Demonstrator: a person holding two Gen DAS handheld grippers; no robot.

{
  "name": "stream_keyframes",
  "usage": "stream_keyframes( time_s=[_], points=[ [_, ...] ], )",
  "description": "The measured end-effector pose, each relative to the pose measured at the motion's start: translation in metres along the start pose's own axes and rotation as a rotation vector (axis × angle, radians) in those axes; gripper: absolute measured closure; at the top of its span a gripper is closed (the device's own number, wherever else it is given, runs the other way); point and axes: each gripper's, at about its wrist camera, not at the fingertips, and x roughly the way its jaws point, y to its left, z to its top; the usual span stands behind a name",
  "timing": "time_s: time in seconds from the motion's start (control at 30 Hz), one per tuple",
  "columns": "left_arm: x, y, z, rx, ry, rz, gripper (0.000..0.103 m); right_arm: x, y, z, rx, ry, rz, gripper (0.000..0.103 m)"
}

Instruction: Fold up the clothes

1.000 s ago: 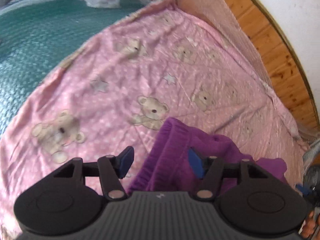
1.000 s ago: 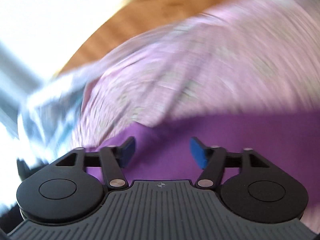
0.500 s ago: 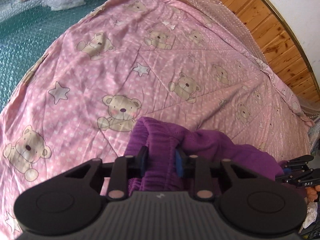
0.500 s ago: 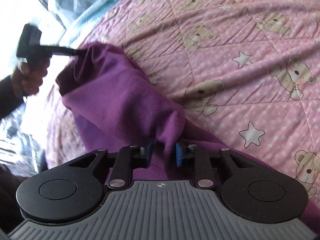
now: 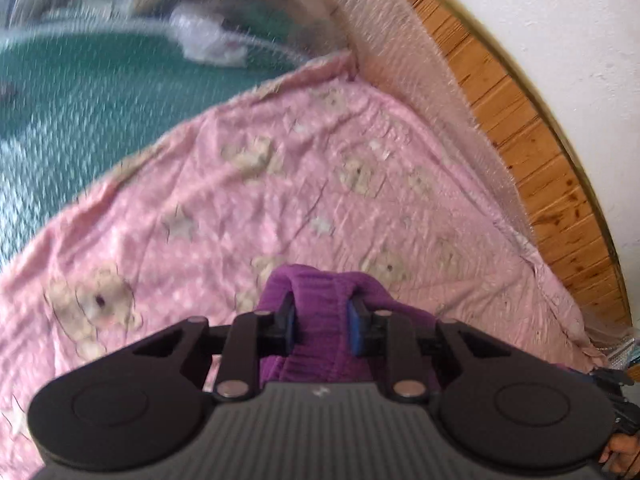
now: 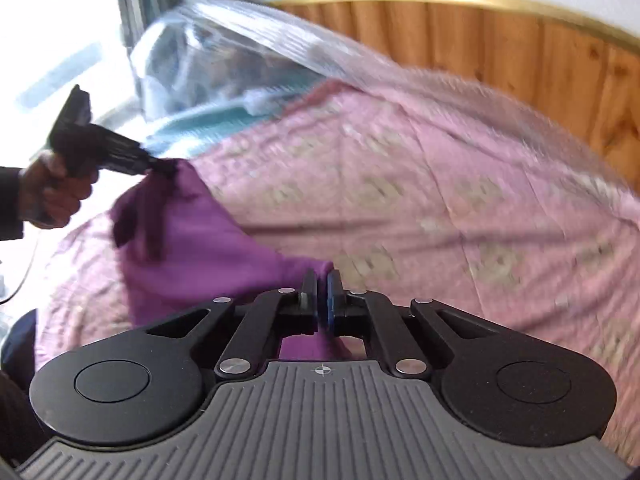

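A purple garment (image 5: 320, 300) is held up between both grippers above a pink bed sheet (image 5: 224, 208) printed with bears and stars. My left gripper (image 5: 321, 326) is shut on the garment's ribbed waistband. My right gripper (image 6: 321, 298) is shut on another edge of the garment (image 6: 192, 240), its pads almost touching. In the right wrist view the left gripper (image 6: 156, 164) shows at the far left, pinching the other end, with the cloth stretched between the two. Both views are blurred by motion.
A wooden headboard (image 5: 540, 152) wrapped in bubble wrap runs along the bed's far side under a white wall. A teal mattress part under plastic (image 5: 80, 112) lies left of the sheet, with a crumpled plastic bag (image 5: 208, 42) on it.
Both grippers closed on the purple garment and have lifted it off the sheet. They have moved apart, so the cloth now hangs stretched between them.
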Motion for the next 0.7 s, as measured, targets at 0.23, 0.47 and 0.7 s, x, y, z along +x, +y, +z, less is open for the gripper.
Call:
stream_keyframes(
  time_s=[0.23,0.47,0.7],
  points=[
    [0.007,-0.002,-0.006,0.047,0.032,-0.032,0.079,0.016,-0.043,-0.018,0.320,0.123,0.237,0.056],
    [-0.011,-0.002,-0.016,0.062,0.013,-0.081,0.079,0.077,-0.060,0.006,0.341,0.320,0.380,0.043],
    [-0.020,0.006,-0.033,0.076,0.012,-0.092,0.079,0.089,-0.033,0.015,0.264,0.389,0.571,0.045]
  ],
)
